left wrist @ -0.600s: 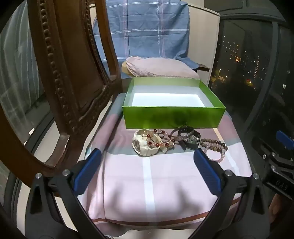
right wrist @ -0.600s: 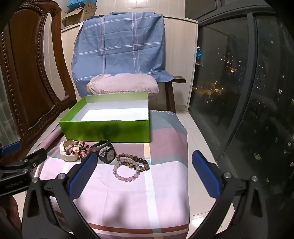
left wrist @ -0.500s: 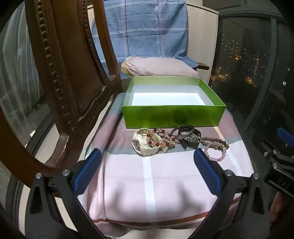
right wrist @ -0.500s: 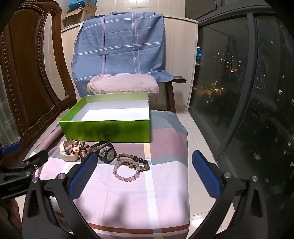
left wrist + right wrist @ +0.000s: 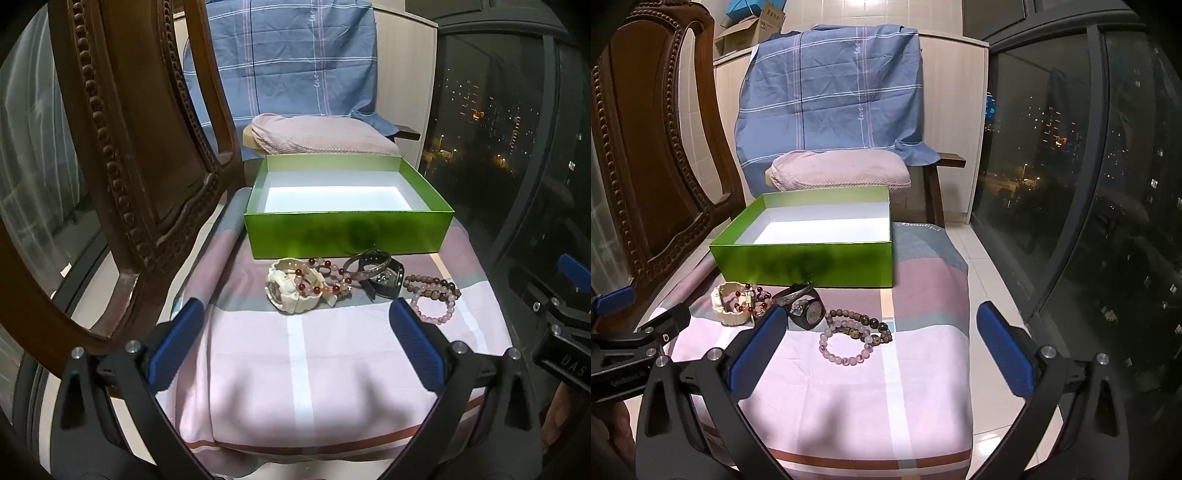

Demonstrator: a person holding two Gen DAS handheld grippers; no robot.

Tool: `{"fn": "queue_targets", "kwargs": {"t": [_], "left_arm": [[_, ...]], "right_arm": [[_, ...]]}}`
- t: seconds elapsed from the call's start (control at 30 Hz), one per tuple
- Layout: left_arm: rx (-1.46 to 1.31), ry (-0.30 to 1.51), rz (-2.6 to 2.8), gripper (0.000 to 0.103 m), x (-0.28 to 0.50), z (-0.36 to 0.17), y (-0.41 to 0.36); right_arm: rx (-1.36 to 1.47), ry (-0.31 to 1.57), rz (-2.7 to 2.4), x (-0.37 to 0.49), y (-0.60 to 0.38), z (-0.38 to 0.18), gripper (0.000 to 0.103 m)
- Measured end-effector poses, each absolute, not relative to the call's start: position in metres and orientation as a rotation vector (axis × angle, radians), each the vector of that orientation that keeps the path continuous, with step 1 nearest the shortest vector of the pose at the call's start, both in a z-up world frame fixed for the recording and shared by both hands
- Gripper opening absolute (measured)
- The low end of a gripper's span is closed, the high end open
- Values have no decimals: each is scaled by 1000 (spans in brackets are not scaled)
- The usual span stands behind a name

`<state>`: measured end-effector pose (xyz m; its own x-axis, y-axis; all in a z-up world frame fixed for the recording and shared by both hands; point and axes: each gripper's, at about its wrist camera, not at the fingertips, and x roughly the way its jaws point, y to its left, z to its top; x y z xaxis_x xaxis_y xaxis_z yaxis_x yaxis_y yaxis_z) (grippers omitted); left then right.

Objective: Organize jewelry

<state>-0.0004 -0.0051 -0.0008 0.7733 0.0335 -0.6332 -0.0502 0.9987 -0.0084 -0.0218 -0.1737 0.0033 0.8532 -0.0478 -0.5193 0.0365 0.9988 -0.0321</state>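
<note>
An open green box (image 5: 347,236) (image 5: 805,264) with a white inside stands on a pink striped cloth (image 5: 332,354) (image 5: 857,398). In front of it lies a row of jewelry: a cream watch (image 5: 290,288) (image 5: 726,304), a red and pink bead bracelet (image 5: 321,275) (image 5: 753,301), a black watch with a metal bangle (image 5: 380,275) (image 5: 805,306), a brown bead bracelet (image 5: 434,286) (image 5: 858,321) and a pale pink bead bracelet (image 5: 436,308) (image 5: 844,349). My left gripper (image 5: 295,343) and right gripper (image 5: 879,347) hover short of the jewelry, both open and empty.
A carved wooden chair back (image 5: 122,155) (image 5: 646,177) rises close on the left. Behind the box sits a pink cushion (image 5: 842,171) under a blue checked sheet (image 5: 834,96). A dark window (image 5: 1089,184) runs along the right, with tiled floor (image 5: 993,288) below the cloth's right edge.
The left wrist view has shifted slightly, with the jewelry and box now a little higher and further right. The right wrist view is nearly the same. Both grippers stay open.
</note>
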Motion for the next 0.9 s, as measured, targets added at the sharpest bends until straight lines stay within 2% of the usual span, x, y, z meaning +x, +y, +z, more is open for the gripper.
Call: {"fn": "queue_targets", "kwargs": {"t": [0.9], "left_arm": [[-20,690,40,99,0,-1,-7]], "right_arm": [[-16,547,-44,-21,-174,3,100]]}}
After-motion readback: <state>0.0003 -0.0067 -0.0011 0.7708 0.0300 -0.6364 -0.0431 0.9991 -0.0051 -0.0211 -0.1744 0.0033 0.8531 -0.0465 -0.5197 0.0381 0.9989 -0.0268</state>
